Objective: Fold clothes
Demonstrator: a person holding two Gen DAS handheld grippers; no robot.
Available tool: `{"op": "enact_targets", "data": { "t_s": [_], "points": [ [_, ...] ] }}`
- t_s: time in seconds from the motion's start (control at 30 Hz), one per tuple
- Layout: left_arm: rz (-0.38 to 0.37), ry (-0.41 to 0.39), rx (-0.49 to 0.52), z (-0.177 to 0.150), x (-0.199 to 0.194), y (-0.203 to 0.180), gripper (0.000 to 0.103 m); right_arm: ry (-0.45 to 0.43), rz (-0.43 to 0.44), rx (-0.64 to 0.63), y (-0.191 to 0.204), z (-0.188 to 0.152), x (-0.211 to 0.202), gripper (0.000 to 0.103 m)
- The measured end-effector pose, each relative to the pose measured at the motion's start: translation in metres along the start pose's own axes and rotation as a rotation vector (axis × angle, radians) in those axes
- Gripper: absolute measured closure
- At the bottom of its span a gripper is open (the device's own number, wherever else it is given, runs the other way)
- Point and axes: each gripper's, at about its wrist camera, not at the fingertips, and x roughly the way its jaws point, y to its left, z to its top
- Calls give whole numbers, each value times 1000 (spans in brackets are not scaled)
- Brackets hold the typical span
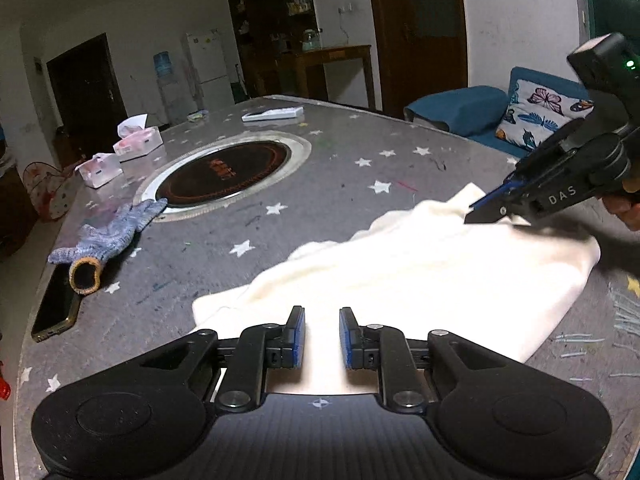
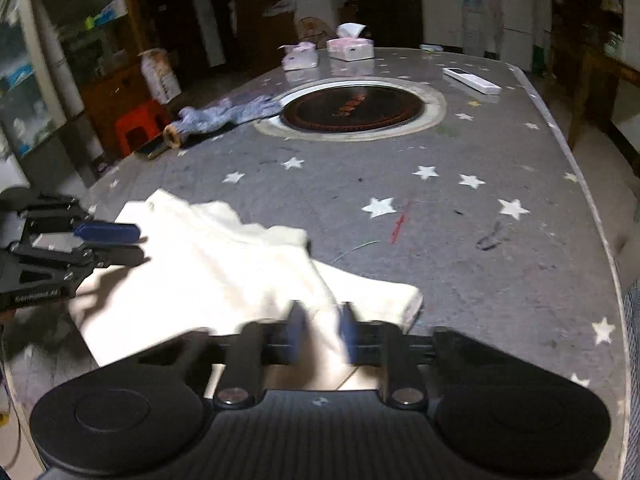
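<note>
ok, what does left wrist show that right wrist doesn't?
Left wrist only: a phone flat at the table edge by the glove, a blue sofa with a butterfly cushion, and the right hand-held gripper seen from outside, at the cloth's far corner.

Right wrist only: a red stool beside the table, and the left hand-held gripper from outside.

Both: white cloth, glove, round hob, tissue boxes, remote, starred table.

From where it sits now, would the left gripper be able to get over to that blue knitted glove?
Probably yes. The left gripper is open above the white garment, holding nothing, and the glove lies to its left on the table, with only bare tabletop between them.
</note>
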Motion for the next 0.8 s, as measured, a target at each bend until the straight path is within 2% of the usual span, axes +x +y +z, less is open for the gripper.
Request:
{"op": "enact_targets", "data": {
  "t_s": [0.07, 0.17, 0.3, 0.47, 0.6, 0.67, 0.8],
  "points": [
    [-2, 4, 3, -1, 2, 1, 81, -22, -33, -56, 8, 1, -4, 97],
    [-4, 11, 6, -3, 5, 2, 81, -55, -134, -128, 15, 7, -10, 97],
    [-12, 12, -24, -2, 5, 6, 81, -20, -157, -119, 9, 6, 8, 96],
    [-18, -2, -54, 5, 1, 14, 81, -36, -130, -31, 1, 12, -2, 92],
    [-19, -10, -71, 15, 9, 18, 81, -59, -72, -34, 13, 21, -10, 92],
    [-20, -5, -87, 20, 17, 20, 81, -56, -23, -22, 20, 26, -3, 92],
    [-13, 15, -118, 25, 33, 25, 81, -19, 19, 17, 26, 34, 25, 92]
  ]
}}
